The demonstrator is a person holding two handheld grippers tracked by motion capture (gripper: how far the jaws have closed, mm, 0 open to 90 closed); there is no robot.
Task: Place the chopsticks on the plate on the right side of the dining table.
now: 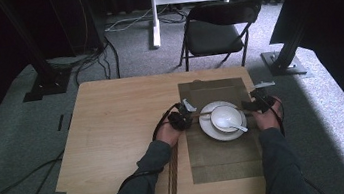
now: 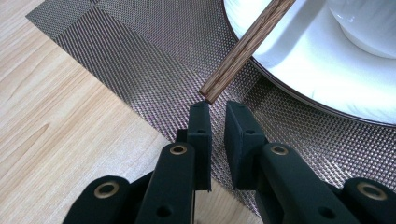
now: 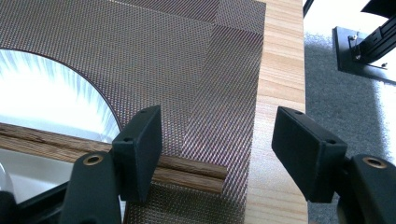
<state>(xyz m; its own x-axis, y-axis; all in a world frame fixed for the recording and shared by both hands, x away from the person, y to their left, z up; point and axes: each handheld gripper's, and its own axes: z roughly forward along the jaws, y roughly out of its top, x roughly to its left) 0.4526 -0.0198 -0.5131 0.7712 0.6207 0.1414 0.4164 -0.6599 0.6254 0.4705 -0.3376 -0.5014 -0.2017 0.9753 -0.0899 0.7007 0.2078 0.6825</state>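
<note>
Chopsticks [image 1: 201, 115]: lay across plate [image 1: 207, 125], both ends past its rim over mat [image 1: 224, 161]. Left hand-held gripper [image 2: 217, 114] nearly clenched, empty, just off plate's left. Right hand-held gripper [image 3: 217, 140] released, astride ends right of plate.

Grainy brown wooden chopsticks [image 2: 243, 49] cross a glossy white ceramic plate [image 2: 299, 60] on a coarse woven placemat [image 2: 140, 60], over a pale matt wood table [image 2: 51, 130].

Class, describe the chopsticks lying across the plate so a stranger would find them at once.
The wooden table carries a woven brown placemat with a white plate. Wooden chopsticks lie across the plate's far side, behind the bowl. Unlike the other chopsticks on bare wood left of the mat, these bridge the plate.
</note>
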